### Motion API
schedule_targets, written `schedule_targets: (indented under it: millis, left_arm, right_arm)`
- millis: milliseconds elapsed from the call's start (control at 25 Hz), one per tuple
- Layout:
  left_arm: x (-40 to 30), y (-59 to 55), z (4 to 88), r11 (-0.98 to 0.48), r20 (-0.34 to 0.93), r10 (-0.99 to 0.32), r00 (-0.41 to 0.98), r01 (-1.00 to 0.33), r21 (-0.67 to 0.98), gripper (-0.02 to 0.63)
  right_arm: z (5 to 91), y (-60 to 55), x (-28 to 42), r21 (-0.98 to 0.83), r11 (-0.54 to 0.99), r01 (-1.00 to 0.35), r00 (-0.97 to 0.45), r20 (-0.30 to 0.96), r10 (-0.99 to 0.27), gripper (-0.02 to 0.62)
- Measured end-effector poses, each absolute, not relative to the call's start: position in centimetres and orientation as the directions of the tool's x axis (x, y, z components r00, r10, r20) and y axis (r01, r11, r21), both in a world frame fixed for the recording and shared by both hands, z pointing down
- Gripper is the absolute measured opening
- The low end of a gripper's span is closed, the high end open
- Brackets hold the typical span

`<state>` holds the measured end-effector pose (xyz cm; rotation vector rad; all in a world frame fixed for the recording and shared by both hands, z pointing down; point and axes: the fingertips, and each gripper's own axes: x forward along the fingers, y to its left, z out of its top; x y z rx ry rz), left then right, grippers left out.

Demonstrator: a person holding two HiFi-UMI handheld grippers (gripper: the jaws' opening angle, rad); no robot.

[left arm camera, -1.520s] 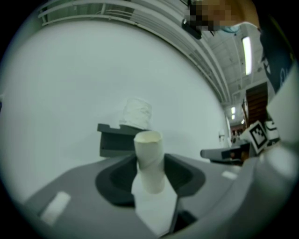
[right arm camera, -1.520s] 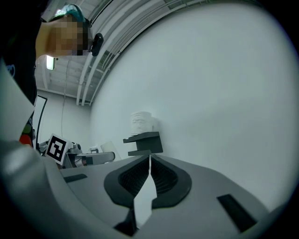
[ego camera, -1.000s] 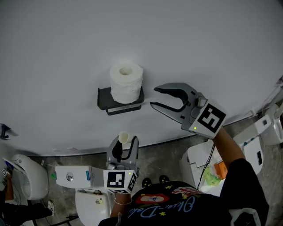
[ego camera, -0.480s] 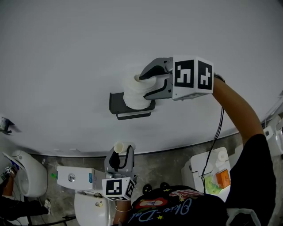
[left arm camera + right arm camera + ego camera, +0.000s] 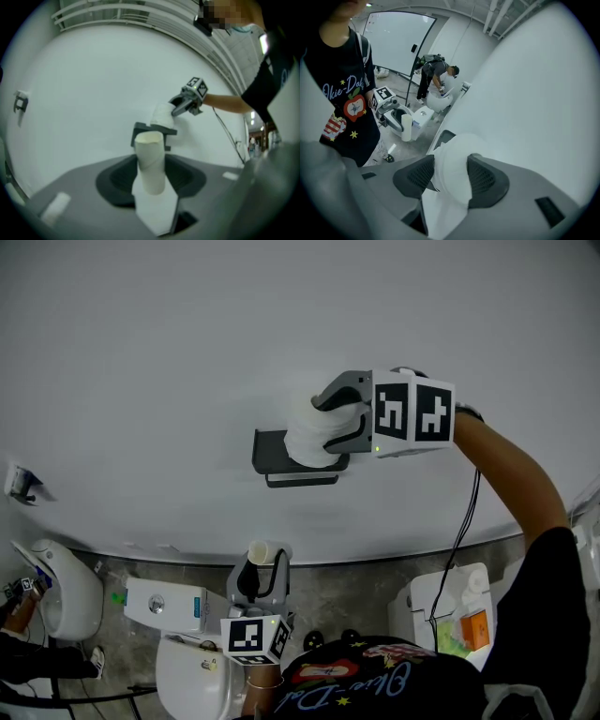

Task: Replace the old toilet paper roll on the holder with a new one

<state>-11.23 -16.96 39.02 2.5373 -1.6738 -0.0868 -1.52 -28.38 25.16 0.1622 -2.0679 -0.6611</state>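
A new white toilet paper roll (image 5: 305, 434) stands on the dark wall holder (image 5: 272, 454). My right gripper (image 5: 321, 426) reaches in from the right. Its jaws are opening, one on each side of the roll (image 5: 452, 164), and the pads lie close along its sides. Lower down, my left gripper (image 5: 265, 559) is shut on the empty cardboard tube (image 5: 262, 553), which stands upright between its jaws (image 5: 150, 159), well away from the wall. The holder (image 5: 143, 129) and the right gripper (image 5: 180, 104) show beyond the tube in the left gripper view.
The wall is plain white. Below it, white toilets (image 5: 52, 601) (image 5: 192, 676) and a cistern (image 5: 173, 606) stand on the grey floor, and white boxes (image 5: 441, 601) at the right. A cable hangs from my right arm. Another person (image 5: 433, 75) bends over a toilet further off.
My right gripper swung left from beside the roll, turned over, and now straddles the roll with wider jaws. The left gripper keeps the tube and has hardly shifted.
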Motion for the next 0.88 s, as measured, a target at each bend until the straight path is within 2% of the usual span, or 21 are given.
schedule_targets:
  millis: [280, 400, 520, 600, 680, 880]
  left_arm:
    - [-10.4, -16.7, 39.0, -0.408, 0.017, -0.911, 0.412, -0.906, 0.109, 0.179]
    - [-9.9, -16.7, 39.0, -0.418, 0.025, -0.906, 0.422, -0.903, 0.097, 0.179]
    - [-9.5, -17.0, 39.1, -0.423, 0.033, -0.904, 0.427, -0.902, 0.083, 0.179]
    - [-9.3, -17.2, 39.3, -0.426, 0.042, -0.902, 0.429, -0.902, 0.070, 0.179]
    - [-9.2, -17.4, 39.3, -0.427, 0.051, -0.901, 0.430, -0.902, 0.059, 0.179]
    - [-8.9, -17.6, 39.3, -0.425, 0.071, -0.901, 0.427, -0.904, 0.038, 0.179]
  right_arm:
    - [23.8, -27.6, 0.6, 0.511, 0.857, -0.070, -0.725, 0.564, -0.395, 0.212]
    - [22.2, -26.0, 2.0, 0.422, 0.886, -0.194, -0.842, 0.392, -0.371, 0.212]
    - [20.3, -23.7, 4.6, 0.257, 0.920, -0.295, -0.931, 0.138, -0.337, 0.210]
    - [20.1, -22.4, 7.0, 0.162, 0.924, -0.347, -0.937, -0.016, -0.349, 0.210]
    - [21.1, -21.5, 9.2, 0.107, 0.907, -0.407, -0.911, -0.114, -0.396, 0.210]
    - [27.4, -21.0, 11.9, -0.081, 0.857, -0.510, -0.825, -0.237, -0.513, 0.210]
